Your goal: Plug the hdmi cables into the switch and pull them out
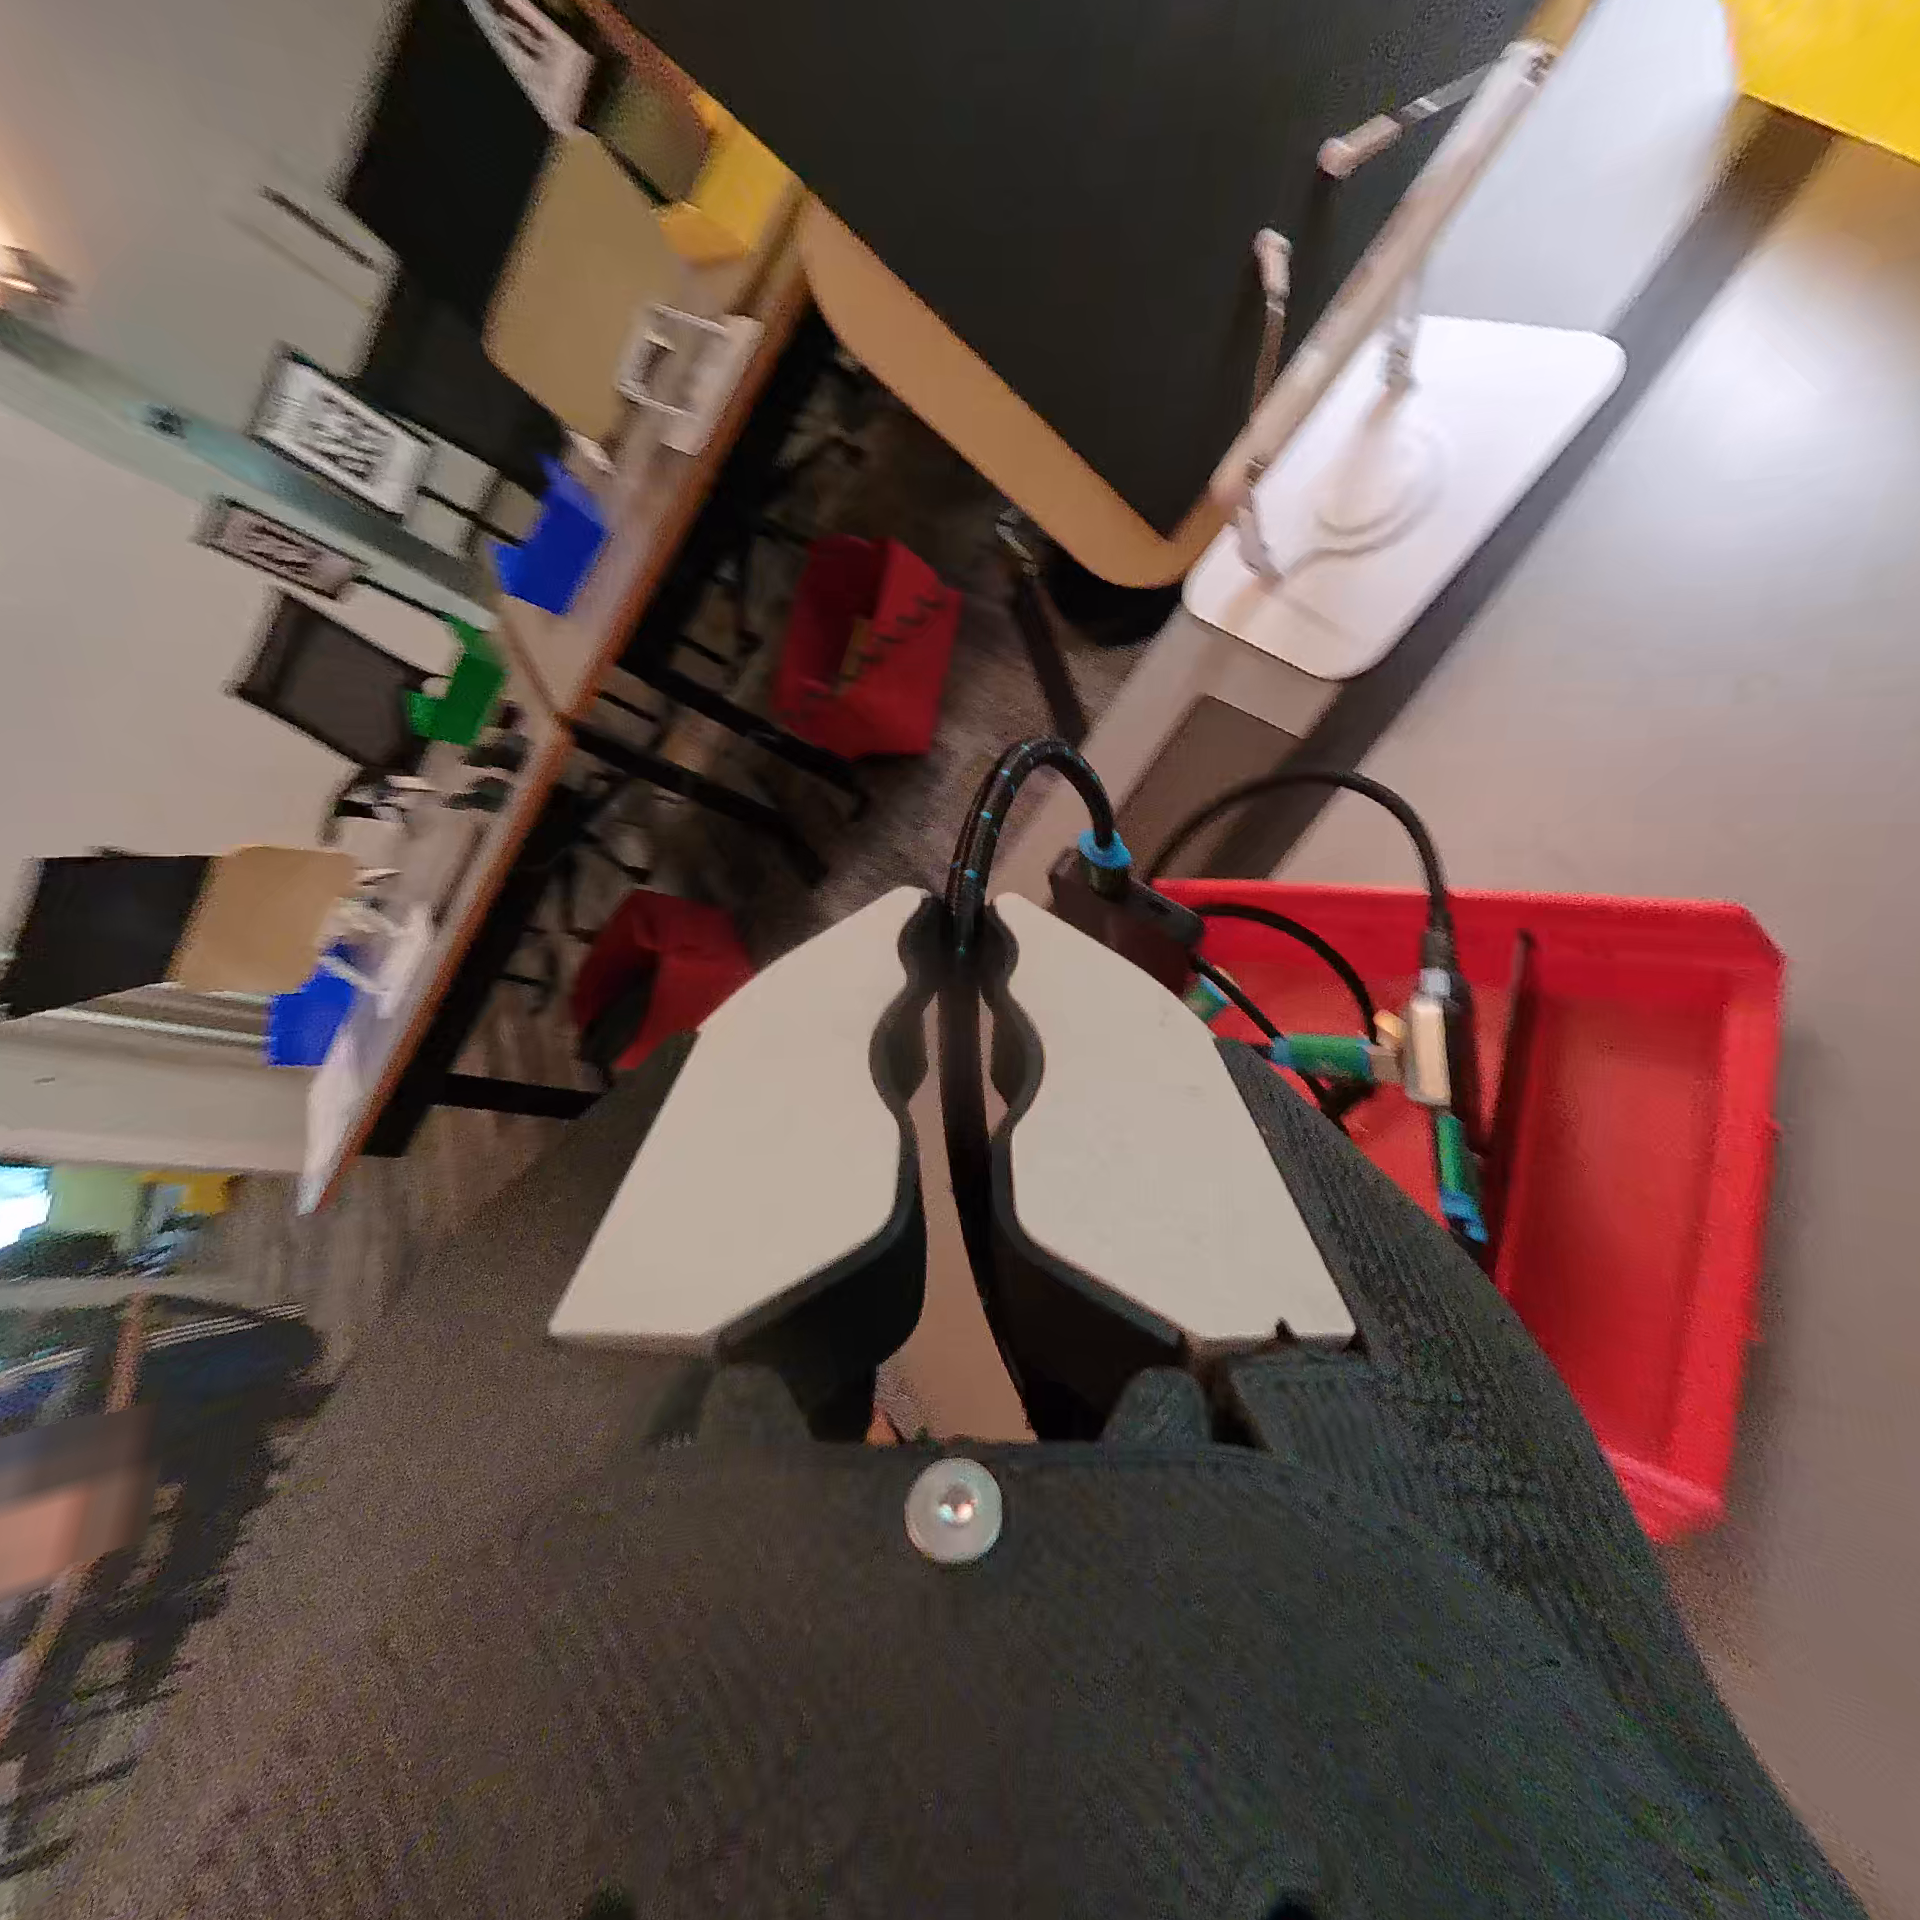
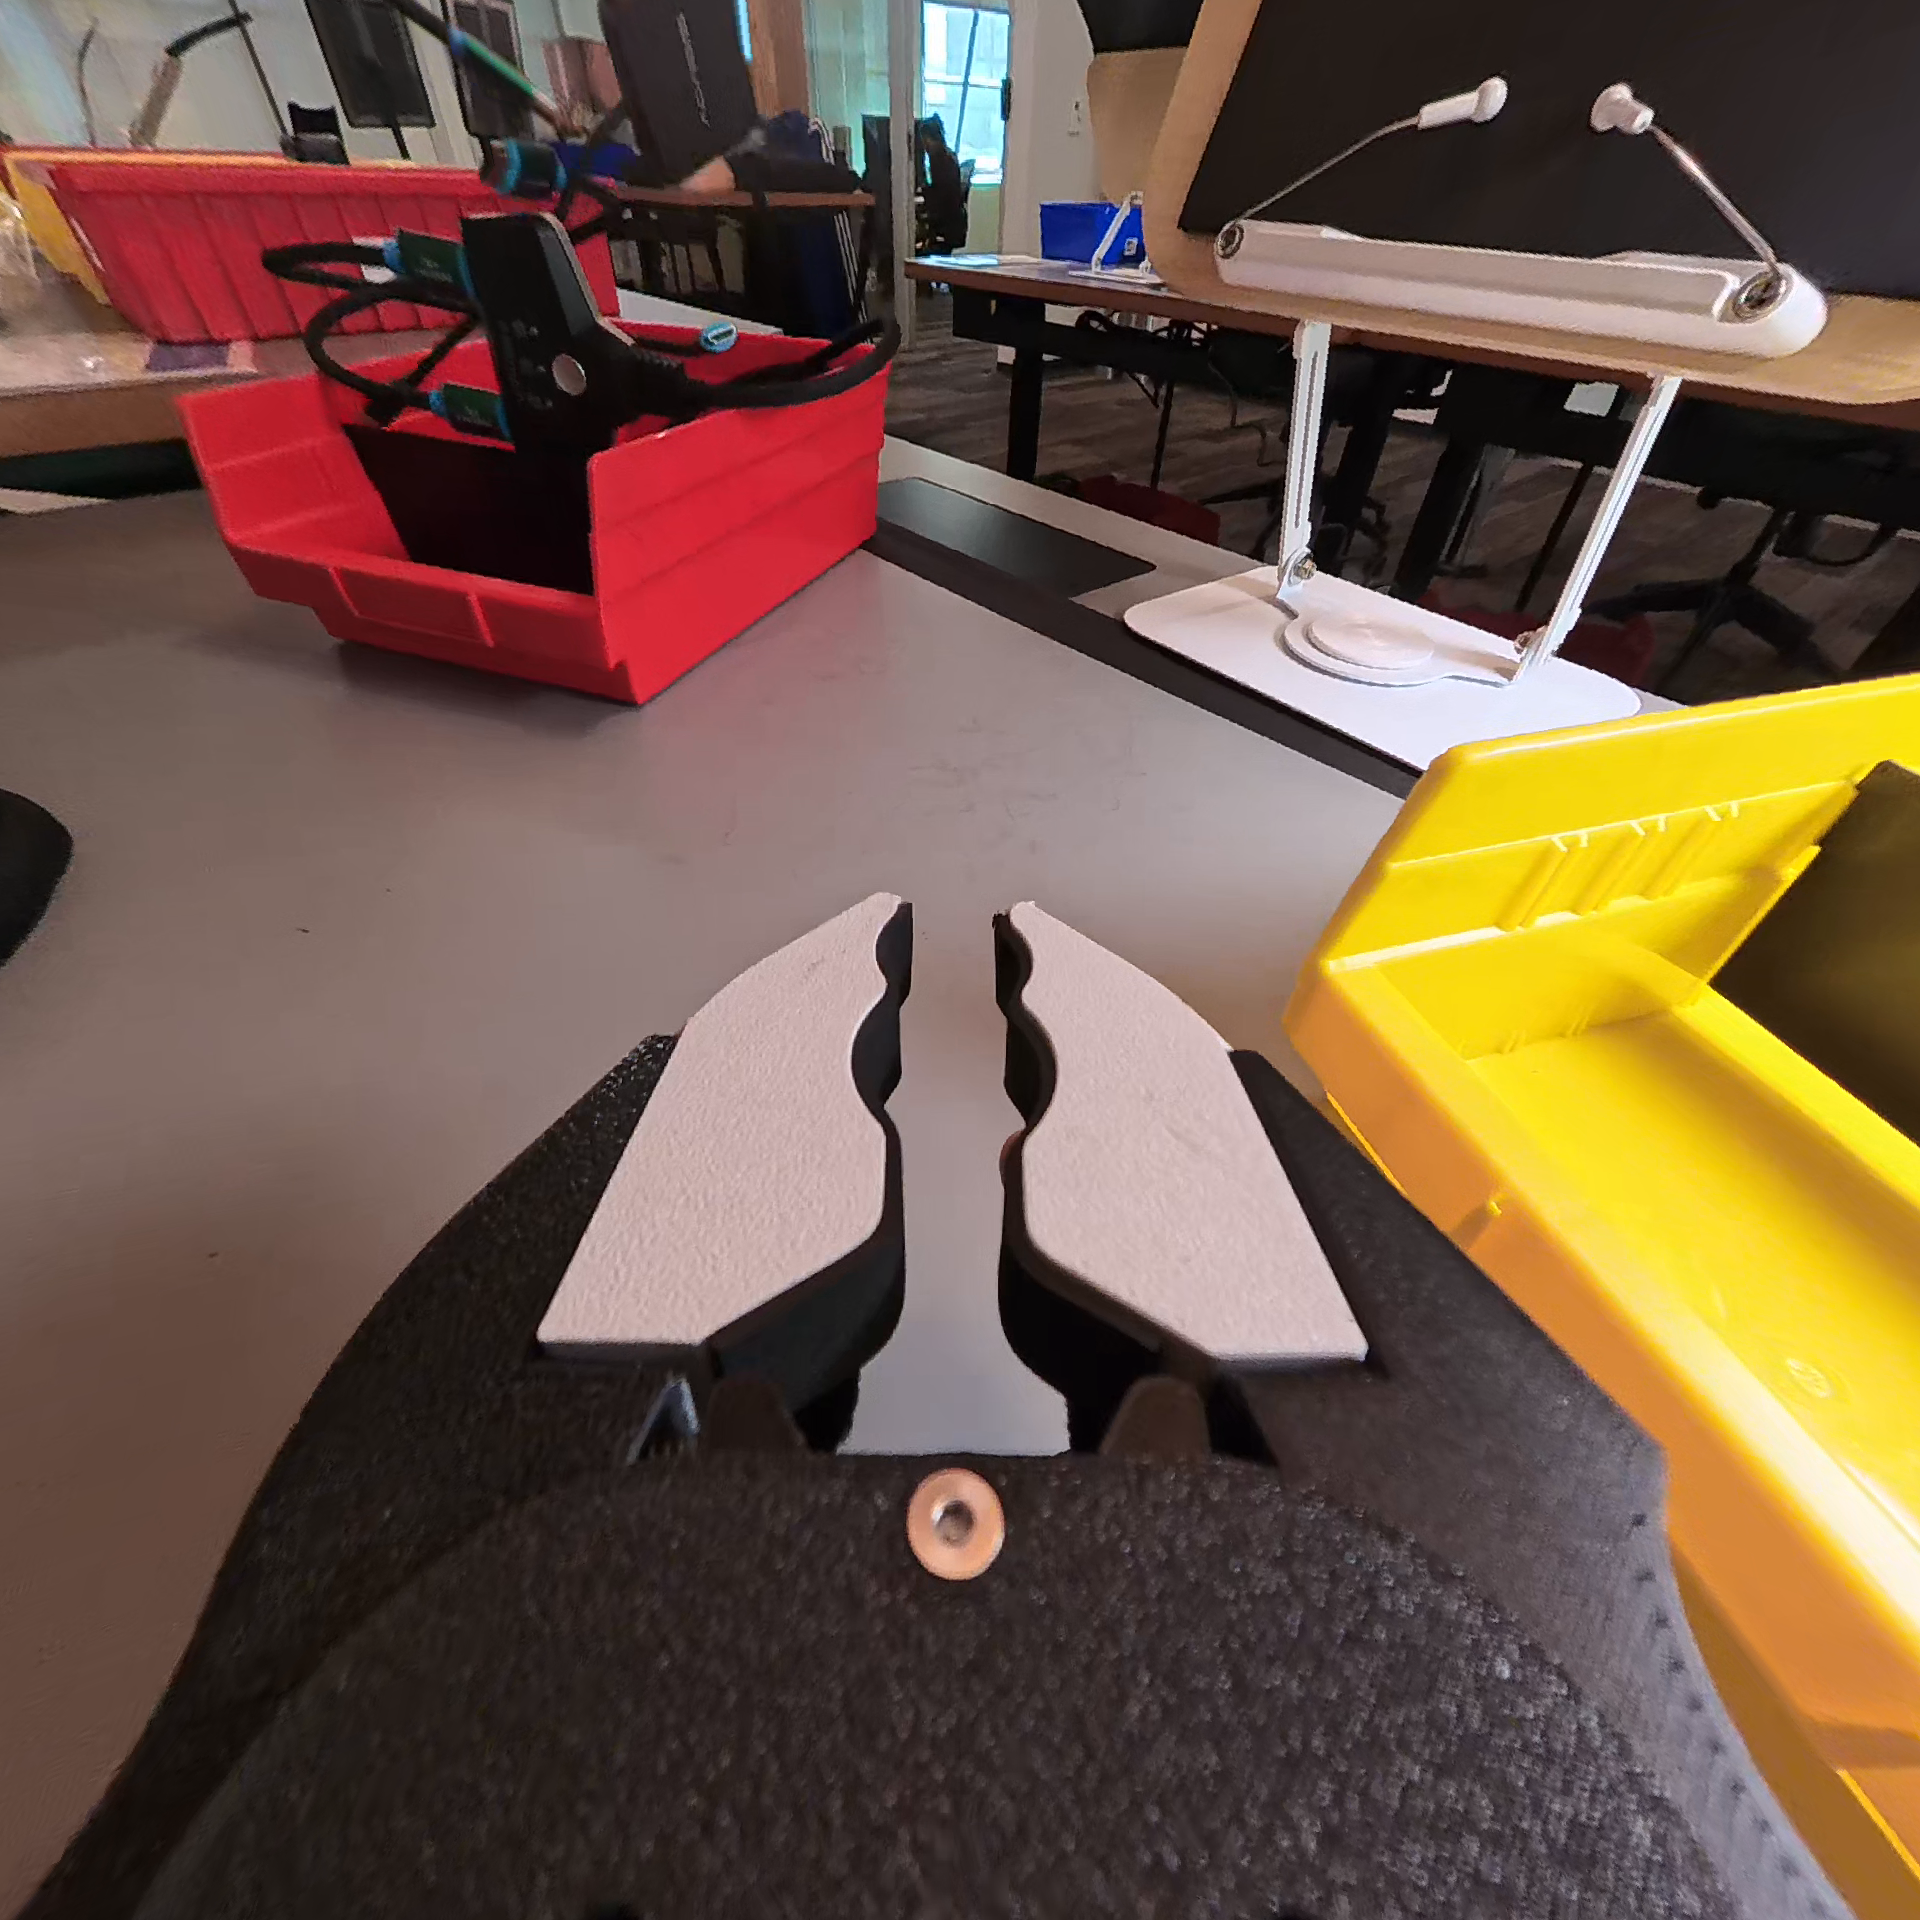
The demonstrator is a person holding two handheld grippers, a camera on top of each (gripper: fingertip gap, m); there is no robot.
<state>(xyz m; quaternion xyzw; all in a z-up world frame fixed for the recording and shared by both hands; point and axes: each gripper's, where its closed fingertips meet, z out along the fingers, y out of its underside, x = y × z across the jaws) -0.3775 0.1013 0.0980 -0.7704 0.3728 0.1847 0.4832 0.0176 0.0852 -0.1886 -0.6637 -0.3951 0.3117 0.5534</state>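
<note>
In the left wrist view my left gripper (image 1: 958, 914) is shut on a black braided HDMI cable (image 1: 1023, 764) with blue flecks. The cable arches over to a blue-collared plug (image 1: 1101, 857) seated in the black switch (image 1: 1138, 920), which hangs over the red bin (image 1: 1621, 1143). More cables with green plugs (image 1: 1325, 1055) and a silver adapter (image 1: 1429, 1044) hang from it. In the right wrist view the switch (image 2: 530, 322) and its cables dangle above that red bin (image 2: 665, 540). My right gripper (image 2: 953, 920) is narrowly open and empty, low over the grey table (image 2: 623, 883).
A yellow bin (image 2: 1558, 1039) sits close to the right of my right gripper. A white tablet stand (image 2: 1382, 665) stands at the table's far right edge. A second red bin (image 2: 208, 239) is behind the first. Other desks and chairs lie beyond. One gripper's finger ends stand about 50 cm off the other's. The switch (image 2: 530, 322) lies around 25 cm away from my left fingertips.
</note>
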